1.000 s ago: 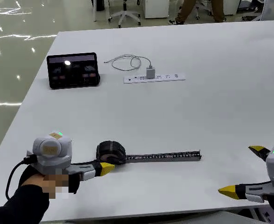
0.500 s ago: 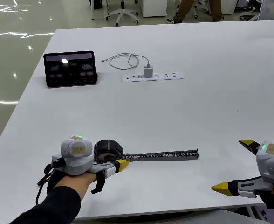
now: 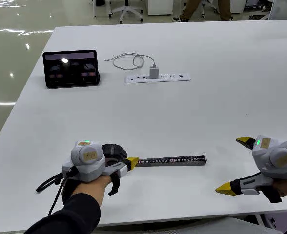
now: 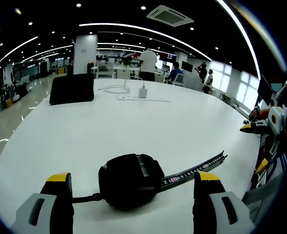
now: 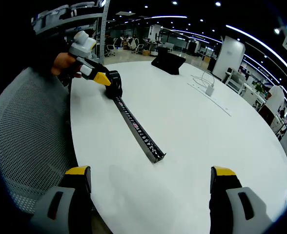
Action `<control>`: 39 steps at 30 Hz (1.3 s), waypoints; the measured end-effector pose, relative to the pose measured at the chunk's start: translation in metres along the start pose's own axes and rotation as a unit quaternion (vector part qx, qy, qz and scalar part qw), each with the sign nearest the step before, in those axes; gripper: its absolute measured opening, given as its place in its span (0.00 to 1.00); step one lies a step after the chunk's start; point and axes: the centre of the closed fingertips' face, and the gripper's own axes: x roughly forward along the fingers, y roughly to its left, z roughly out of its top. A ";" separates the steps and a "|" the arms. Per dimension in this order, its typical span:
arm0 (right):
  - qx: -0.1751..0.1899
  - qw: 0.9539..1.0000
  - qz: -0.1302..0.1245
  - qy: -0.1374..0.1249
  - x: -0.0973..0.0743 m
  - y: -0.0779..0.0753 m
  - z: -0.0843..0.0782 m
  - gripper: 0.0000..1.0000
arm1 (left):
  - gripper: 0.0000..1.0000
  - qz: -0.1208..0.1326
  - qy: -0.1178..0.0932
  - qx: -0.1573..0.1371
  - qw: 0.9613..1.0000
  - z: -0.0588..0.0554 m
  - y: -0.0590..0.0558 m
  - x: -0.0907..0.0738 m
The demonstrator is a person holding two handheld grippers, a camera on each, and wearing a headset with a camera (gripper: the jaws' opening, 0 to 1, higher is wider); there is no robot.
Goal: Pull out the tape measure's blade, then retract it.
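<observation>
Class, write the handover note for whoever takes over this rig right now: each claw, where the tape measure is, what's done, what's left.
Left claw: open, its jaws on either side of the tape measure case, with a gap at each side.
Right claw: open and empty, off beyond the blade's free end.
Blade: pulled out of the case, lying flat on the white table and pointing towards the right claw.
Done: the pull-out.
Left: retract the blade into the case.
</observation>
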 end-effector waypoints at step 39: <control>-0.161 0.951 0.217 0.147 0.079 0.004 -0.017 0.67 | 1.00 -0.048 -0.010 0.046 0.998 -0.006 -0.021 0.016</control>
